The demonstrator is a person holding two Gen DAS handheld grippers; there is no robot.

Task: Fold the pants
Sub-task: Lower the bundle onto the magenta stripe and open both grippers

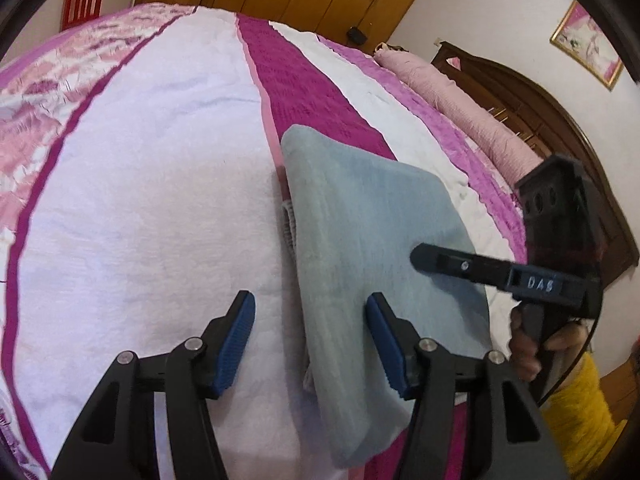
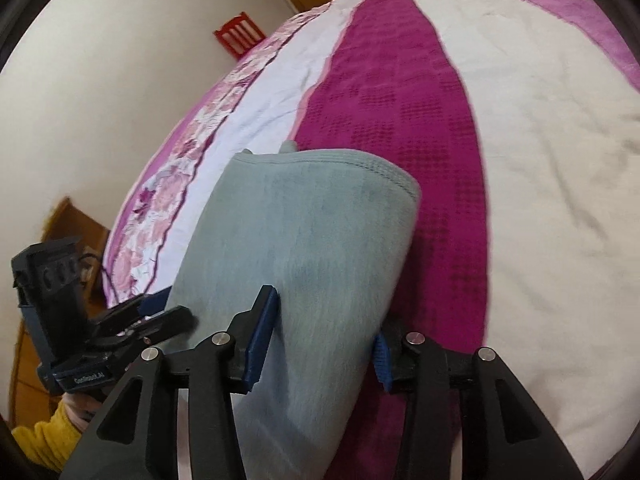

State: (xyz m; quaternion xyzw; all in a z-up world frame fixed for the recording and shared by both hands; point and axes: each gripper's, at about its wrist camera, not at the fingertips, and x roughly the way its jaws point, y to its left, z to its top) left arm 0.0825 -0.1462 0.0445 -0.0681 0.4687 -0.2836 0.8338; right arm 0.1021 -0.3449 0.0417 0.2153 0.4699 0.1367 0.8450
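Soft, fuzzy grey-blue cloth pants (image 1: 372, 240) on a nubby, matt cloth bedspread (image 1: 160, 180); glossy wooden headboard (image 1: 560, 120).

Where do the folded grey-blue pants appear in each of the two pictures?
Left wrist view: pants lie right of centre, running down to the bottom edge, across the bed's dark pink stripe.
Right wrist view: pants fill the lower centre, left of that stripe.
Shared landmark: the red wall hanging.
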